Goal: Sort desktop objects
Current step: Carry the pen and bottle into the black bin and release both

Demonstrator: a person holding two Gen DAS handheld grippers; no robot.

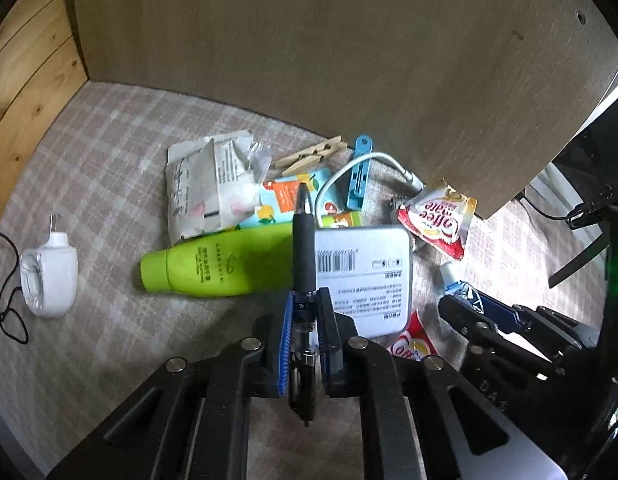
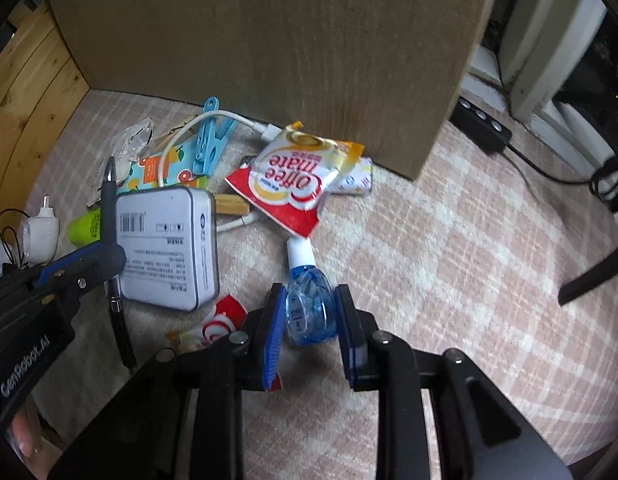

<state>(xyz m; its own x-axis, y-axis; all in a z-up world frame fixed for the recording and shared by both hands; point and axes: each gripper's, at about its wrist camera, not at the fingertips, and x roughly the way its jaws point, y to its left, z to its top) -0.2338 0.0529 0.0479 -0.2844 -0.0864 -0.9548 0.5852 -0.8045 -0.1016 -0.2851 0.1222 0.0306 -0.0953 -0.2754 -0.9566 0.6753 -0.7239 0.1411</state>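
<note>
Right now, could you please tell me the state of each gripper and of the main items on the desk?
left gripper: shut on black pen
right gripper: shut on blue bottle
green bottle: lying on its side
silver tin: closed, lying flat
Coffee-mate sachet: lying crumpled

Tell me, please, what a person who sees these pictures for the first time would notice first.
Probably the black pen, gripped upright in the picture between the jaws of the left gripper, above the bright green bottle lying on its side beside the silver tin. Next, the small blue bottle between the jaws of the right gripper, with the red Coffee-mate sachet just beyond its white cap.
</note>
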